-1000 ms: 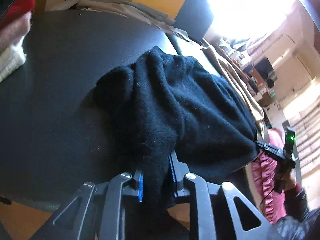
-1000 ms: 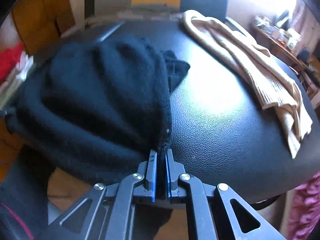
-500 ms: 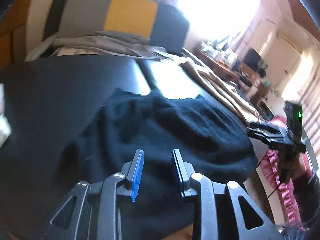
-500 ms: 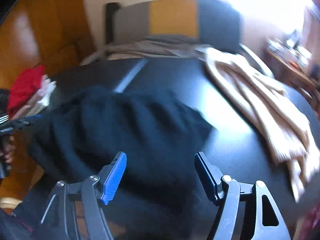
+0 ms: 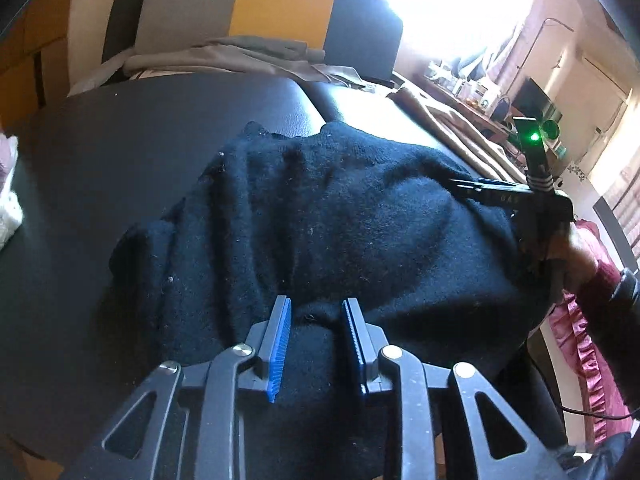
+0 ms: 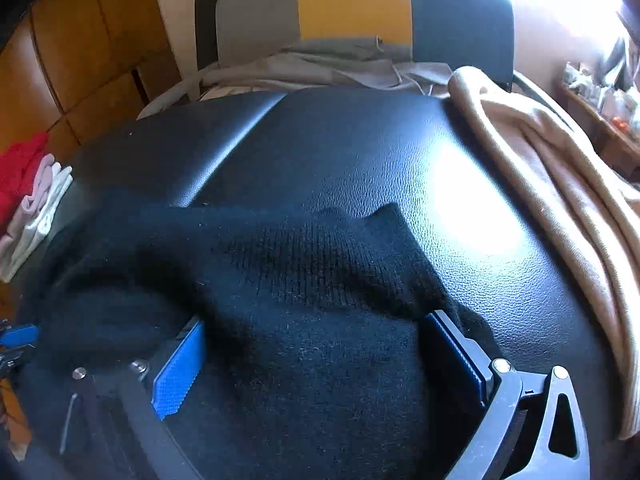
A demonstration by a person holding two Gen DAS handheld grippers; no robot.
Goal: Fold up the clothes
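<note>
A black knit sweater (image 5: 340, 220) lies bunched on the black padded table (image 5: 120, 140), its near part hanging over the front edge. My left gripper (image 5: 315, 302) hovers over the sweater's near edge, open, its blue pads apart and not pressing the cloth. My right gripper (image 6: 316, 320) is over the sweater (image 6: 312, 280) with its jaws opening wide; cloth lies under and between them, untouched by the pads. In the left wrist view the right gripper (image 5: 472, 190) is at the sweater's right end, with a hand (image 5: 576, 248) behind it.
A beige garment (image 6: 560, 184) is draped along the table's right side. A stack of red, pink and white folded clothes (image 6: 32, 200) sits at the left edge. Behind the table stands a chair (image 6: 352, 4) with grey cloth (image 6: 332, 64) on its seat.
Both grippers were shut on the sweater's edge a second ago and have let go. The right jaws have spread wide. The sweater has settled flatter on the table, and both views have shifted forward.
</note>
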